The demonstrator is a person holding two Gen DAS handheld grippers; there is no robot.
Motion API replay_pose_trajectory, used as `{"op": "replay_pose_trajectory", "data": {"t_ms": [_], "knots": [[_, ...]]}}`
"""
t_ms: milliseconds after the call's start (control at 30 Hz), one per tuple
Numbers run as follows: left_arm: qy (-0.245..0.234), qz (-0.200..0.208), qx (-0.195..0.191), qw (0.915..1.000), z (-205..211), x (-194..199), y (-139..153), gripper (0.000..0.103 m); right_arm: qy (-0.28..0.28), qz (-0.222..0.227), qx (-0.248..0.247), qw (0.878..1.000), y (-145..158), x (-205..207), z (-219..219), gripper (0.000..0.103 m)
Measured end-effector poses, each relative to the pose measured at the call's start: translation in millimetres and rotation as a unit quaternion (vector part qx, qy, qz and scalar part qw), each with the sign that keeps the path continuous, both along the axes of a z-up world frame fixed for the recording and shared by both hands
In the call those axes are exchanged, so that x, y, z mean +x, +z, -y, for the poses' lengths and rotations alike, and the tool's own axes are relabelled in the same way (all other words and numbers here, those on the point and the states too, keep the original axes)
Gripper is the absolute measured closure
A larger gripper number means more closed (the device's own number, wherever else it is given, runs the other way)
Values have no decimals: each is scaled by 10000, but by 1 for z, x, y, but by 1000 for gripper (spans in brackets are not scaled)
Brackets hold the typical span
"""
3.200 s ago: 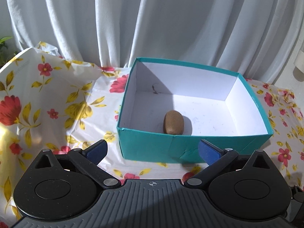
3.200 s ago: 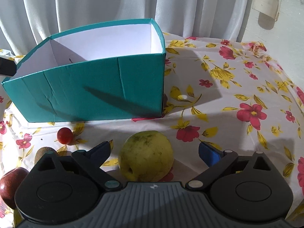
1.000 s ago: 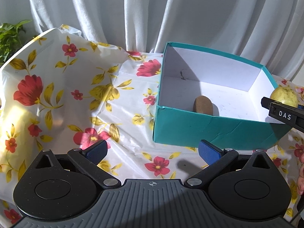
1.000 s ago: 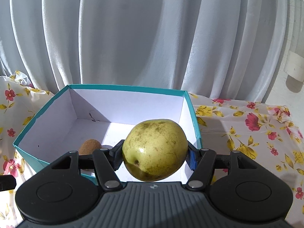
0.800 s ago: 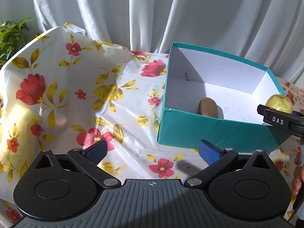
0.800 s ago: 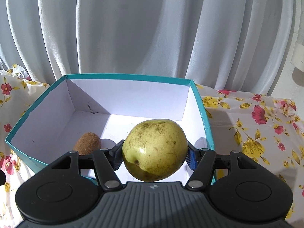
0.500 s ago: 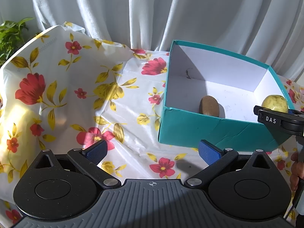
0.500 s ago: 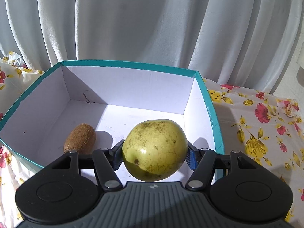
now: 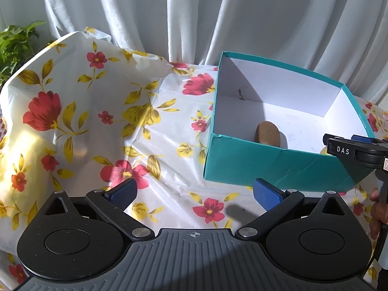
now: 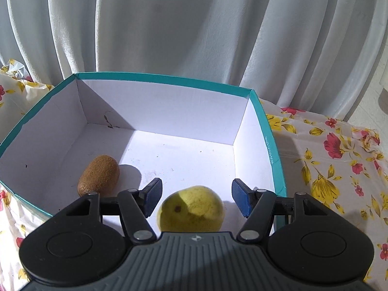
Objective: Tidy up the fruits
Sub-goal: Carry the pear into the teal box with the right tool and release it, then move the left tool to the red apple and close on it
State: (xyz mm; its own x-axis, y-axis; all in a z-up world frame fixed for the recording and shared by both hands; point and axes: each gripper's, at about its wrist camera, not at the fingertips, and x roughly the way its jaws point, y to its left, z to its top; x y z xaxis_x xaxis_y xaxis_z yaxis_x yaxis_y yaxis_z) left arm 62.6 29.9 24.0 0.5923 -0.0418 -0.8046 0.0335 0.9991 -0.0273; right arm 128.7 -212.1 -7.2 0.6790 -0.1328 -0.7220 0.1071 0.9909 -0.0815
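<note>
A teal box [image 10: 269, 143] with a white inside stands on the flowered cloth. A brown kiwi [image 10: 99, 178] lies on its floor at the left. A yellow-green apple [image 10: 191, 209] lies on the box floor near the front wall, below my right gripper [image 10: 196, 200], which is open with its jaws clear of the apple. In the left wrist view the box [image 9: 266, 165] is at the right with the kiwi [image 9: 267, 134] inside; a sliver of the apple [image 9: 324, 150] shows behind the right gripper [image 9: 349, 145]. My left gripper [image 9: 194, 192] is open and empty over the cloth.
White curtains [image 10: 194, 29] hang behind the table. The flowered cloth [image 9: 84, 121] rises in a fold at the left. A green plant [image 9: 14, 43] stands at the far left. A hand [image 9: 377, 214] holds the right gripper's handle.
My right gripper has opened and let go of the apple, which has dropped to the box floor. The left gripper has barely moved.
</note>
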Motion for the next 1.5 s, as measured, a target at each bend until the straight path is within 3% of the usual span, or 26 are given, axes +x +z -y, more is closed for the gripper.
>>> {"op": "replay_pose_trajectory", "data": {"t_ms": [167, 233, 333, 567, 767, 1100, 1367, 1500], "knots": [[-61, 15, -44, 10000, 0, -4, -1, 0, -66, 199, 107, 9997, 11, -15, 3, 39], [-114, 18, -79, 9999, 1, -6, -2, 0, -115, 415, 100, 9990, 22, -29, 3, 32], [-392, 81, -132, 9991, 4, -13, -4, 0, -59, 804, 44, 9967, 39, -58, 1, 18], [-1152, -14, -8, 9933, 14, -43, -22, 0, -231, 1202, 211, 9923, 56, -120, 5, 14], [-1383, -313, -25, 9899, 19, -57, -42, 0, -278, 1099, 231, 9933, 51, -151, 5, 13], [-1471, -683, 119, 9867, 32, -57, -67, 0, -190, 970, 299, 9947, 45, -165, -1, 13], [-1507, -1144, -252, 9816, 35, -48, -84, 22, -232, 941, 328, 9948, 44, -168, 0, 13], [-1589, -973, -139, 9824, 40, -47, -86, 26, -267, 910, 333, 9949, 44, -168, 0, 13]]}}
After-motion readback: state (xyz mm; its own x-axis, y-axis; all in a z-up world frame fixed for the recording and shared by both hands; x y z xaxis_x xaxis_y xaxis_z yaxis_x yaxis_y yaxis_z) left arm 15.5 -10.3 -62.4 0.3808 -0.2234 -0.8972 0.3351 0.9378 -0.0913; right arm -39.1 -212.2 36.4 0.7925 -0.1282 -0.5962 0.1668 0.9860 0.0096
